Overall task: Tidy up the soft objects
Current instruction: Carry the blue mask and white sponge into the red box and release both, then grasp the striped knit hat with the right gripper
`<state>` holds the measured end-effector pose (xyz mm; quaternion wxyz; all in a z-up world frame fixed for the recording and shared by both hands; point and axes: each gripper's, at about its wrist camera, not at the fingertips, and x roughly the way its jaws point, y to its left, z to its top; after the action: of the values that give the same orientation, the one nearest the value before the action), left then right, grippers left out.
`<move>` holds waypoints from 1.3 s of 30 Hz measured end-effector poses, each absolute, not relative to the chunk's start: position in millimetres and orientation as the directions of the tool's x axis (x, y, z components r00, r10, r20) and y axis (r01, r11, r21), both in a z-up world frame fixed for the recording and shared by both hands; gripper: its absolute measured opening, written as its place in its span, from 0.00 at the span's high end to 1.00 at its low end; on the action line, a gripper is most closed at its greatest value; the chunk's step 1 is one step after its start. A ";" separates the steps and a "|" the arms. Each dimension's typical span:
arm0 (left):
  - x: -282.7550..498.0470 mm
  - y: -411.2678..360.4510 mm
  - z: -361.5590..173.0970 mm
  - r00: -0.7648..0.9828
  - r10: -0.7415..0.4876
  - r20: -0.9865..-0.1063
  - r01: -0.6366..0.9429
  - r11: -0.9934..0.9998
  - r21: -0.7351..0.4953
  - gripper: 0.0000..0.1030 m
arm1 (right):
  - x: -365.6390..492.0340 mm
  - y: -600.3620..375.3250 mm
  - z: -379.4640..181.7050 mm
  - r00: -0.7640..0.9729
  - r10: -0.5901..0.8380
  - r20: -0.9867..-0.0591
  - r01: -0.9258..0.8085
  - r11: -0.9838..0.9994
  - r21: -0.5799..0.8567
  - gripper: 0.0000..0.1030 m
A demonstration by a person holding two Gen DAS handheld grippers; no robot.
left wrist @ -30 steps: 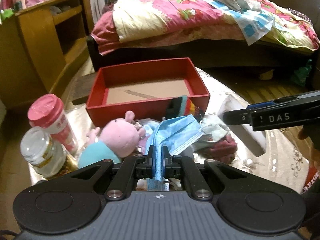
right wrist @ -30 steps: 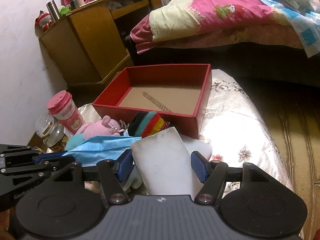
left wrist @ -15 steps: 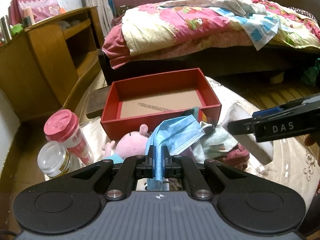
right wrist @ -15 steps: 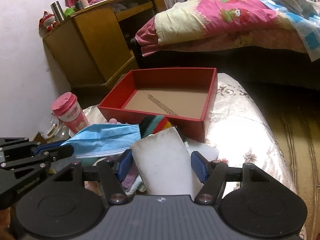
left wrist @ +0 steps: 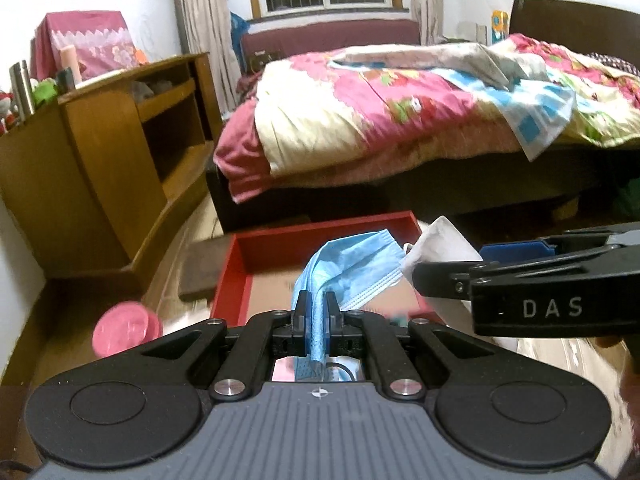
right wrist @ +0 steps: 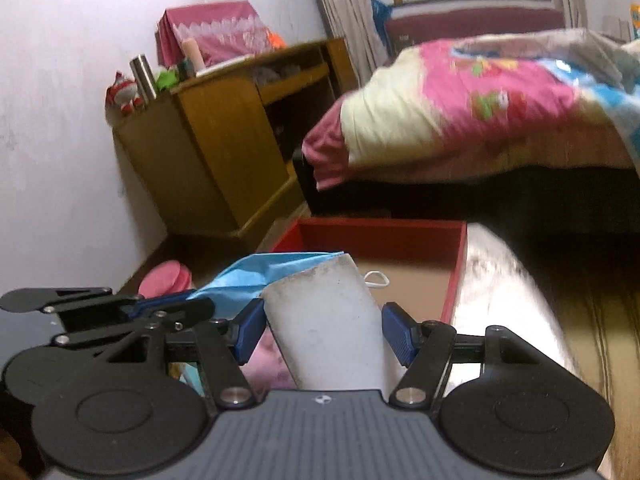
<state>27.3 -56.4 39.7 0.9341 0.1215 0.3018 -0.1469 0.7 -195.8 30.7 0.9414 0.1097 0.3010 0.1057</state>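
One red box (left wrist: 320, 236) waits open on the worktop, and both loads hang lifted above its near edge, so the carry-over step looks under way; next, each needs releasing inside. One white foam block (right wrist: 328, 328) sits between the half-open right tongs (right wrist: 324, 334). One blue face mask (left wrist: 348, 268) is pinched in the fully closed left tongs (left wrist: 316, 312).

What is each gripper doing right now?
Left gripper: shut on the blue face mask.
Right gripper: shut on the white foam block.
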 end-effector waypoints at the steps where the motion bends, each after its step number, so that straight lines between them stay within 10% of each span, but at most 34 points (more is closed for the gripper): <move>1: 33.3 -58.1 40.3 0.778 -0.199 -0.596 0.345 0.928 0.140 0.99 | 7.7 -196.4 32.8 0.804 0.256 -0.536 -0.127 0.956 0.266 0.60; 6: 89.4 -69.0 26.4 0.786 -0.169 -0.594 0.309 0.941 0.140 0.98 | 61.6 -194.7 30.2 0.820 0.214 -0.530 -0.094 0.965 0.244 0.60; 11: 137.0 -73.1 -1.7 0.796 -0.052 -0.603 0.224 0.951 0.214 0.28 | 123.7 -203.8 2.1 0.796 0.204 -0.570 -0.065 0.965 0.254 0.40; 39: 38.7 -20.3 -30.4 0.669 -0.078 -0.739 0.245 0.962 0.120 0.23 | 28.0 -216.9 -42.6 0.676 0.170 -0.717 -0.008 0.975 0.224 0.38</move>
<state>38.7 -20.3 -30.4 0.9074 0.1048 0.3972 -0.0889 28.0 -216.9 -42.6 0.9099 0.1014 0.3993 0.0489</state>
